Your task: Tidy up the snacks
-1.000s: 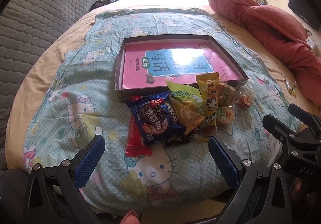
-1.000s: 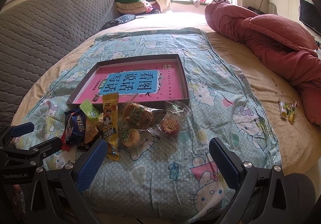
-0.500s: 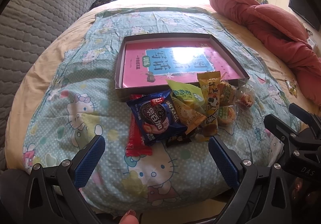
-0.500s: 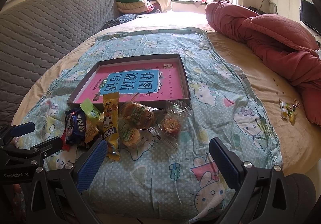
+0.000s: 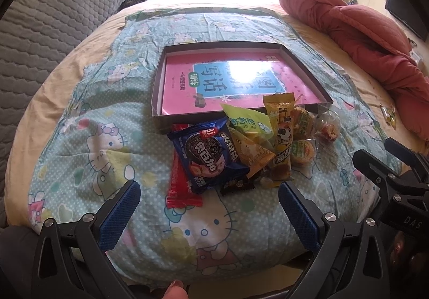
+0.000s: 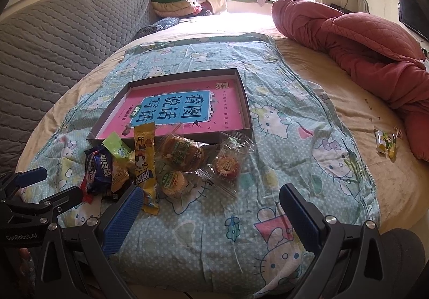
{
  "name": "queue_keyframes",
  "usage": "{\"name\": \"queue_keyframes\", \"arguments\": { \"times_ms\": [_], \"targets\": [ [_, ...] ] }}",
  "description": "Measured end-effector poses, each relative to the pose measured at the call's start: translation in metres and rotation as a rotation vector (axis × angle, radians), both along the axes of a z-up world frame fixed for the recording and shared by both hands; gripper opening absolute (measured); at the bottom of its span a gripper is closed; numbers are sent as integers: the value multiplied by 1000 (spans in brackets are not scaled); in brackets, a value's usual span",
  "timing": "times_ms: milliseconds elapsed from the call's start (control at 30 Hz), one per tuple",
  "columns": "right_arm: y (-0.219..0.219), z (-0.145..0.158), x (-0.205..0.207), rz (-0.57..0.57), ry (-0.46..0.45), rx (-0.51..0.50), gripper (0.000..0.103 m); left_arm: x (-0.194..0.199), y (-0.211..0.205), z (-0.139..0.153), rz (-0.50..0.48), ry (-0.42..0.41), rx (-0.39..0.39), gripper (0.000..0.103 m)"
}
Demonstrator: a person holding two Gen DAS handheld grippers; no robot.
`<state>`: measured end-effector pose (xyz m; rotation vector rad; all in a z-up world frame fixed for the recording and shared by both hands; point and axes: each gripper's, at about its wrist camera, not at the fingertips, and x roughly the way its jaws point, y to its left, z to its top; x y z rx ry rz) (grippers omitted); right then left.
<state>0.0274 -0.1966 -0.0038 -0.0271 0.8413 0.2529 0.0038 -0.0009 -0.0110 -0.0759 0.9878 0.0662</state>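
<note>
Two wide-open, empty grippers, left gripper (image 5: 209, 208) and right gripper (image 6: 209, 214), face the yellow snack stick (image 6: 144, 159), lengthwise toward the tray (image 6: 245, 100).

The pink book (image 6: 185, 108) in the tray reads "看图说话" with "训练" on a green tag. The left gripper's body (image 6: 20, 236) reads "GenRobot.AI"; the right gripper's (image 5: 411, 224) shows "DAS", possibly cut off.

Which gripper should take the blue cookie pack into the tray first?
Probably left. The blue cookie pack lies just ahead of the open left gripper, on top of the pile. For the open right gripper it sits off to the left side. The tray is straight beyond.
</note>
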Motion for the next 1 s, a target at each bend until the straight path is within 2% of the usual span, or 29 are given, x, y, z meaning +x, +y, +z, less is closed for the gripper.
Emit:
{"name": "queue_keyframes", "arguments": {
  "times_ms": [767, 1000],
  "targets": [
    [-7, -6, 11, -29, 19, 24, 102, 8, 17, -10, 36, 30, -23, 102],
    [-10, -10, 19, -41, 23, 29, 102, 14, 40, -16, 79, 50, -48, 102]
  ]
}}
